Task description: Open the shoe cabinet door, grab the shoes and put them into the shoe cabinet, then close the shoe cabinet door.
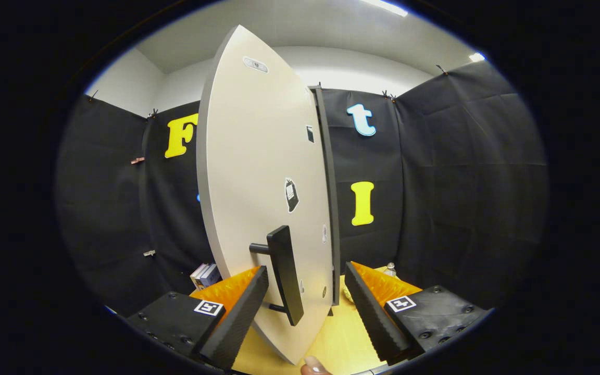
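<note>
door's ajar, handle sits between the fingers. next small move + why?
Probably close the gripper on the handle. The fingers stand open with the dark bar handle in the gap between them, nearer one finger, neither seeming to press on it. The cabinet door is swung part-way out from the cabinet's dark edge, so a firm hold seems needed before swinging it either way.

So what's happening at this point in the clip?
A person's hand-held gripper is at the shoe cabinet door. Its fingers are open, one on each side of the door's black bar handle, not pressing on it. The door stands swung partly open, edge-on to the camera. A fingertip shows below the door.
</note>
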`<control>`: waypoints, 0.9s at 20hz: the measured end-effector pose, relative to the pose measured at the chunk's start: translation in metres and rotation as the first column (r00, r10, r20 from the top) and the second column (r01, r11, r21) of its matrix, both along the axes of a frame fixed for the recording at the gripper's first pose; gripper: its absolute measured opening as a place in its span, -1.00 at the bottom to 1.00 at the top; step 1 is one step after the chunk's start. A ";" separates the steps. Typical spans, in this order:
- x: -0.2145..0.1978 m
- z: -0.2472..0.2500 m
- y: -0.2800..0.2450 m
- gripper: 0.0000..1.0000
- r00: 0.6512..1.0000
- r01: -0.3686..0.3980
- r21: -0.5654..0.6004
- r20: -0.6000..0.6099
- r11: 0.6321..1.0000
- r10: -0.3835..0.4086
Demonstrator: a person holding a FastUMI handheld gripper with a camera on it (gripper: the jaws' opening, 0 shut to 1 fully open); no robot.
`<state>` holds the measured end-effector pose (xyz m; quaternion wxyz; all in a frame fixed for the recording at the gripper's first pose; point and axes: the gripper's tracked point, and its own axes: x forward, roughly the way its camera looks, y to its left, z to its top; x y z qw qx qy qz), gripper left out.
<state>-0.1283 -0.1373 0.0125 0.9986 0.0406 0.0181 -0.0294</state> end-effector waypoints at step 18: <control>0.082 -0.014 0.160 0.98 0.993 -0.118 0.003 0.023 0.993 0.118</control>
